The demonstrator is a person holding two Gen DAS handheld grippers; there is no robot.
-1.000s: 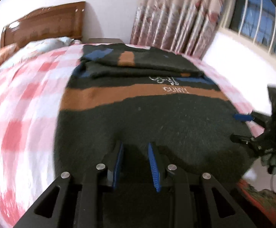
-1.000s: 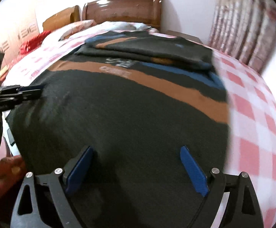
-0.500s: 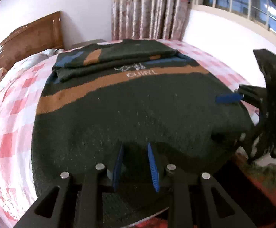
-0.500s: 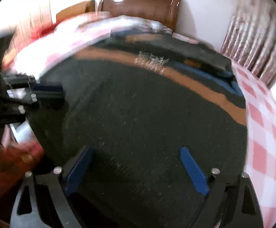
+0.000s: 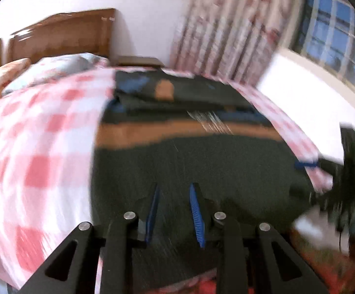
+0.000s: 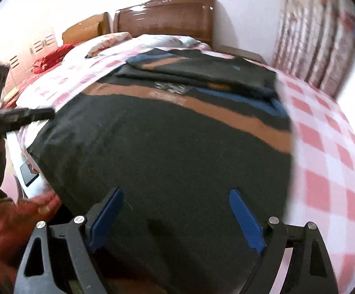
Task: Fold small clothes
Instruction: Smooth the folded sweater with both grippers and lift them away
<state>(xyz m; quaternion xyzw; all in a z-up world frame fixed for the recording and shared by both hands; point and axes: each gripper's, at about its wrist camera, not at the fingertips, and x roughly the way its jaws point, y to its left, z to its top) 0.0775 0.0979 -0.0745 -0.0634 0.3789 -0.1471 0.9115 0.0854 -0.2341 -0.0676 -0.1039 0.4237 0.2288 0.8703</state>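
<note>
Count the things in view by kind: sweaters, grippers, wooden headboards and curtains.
Sweater: 1
Grippers: 2, the left gripper and the right gripper
Wooden headboards: 2
Curtain: 1
Total: 6

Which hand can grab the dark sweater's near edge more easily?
Probably the right tongs: they gape wide over the sweater at its near edge, while the left tongs leave only a narrow gap.

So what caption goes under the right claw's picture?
Open right claw over a dark striped sweater on a checked bed.
</note>
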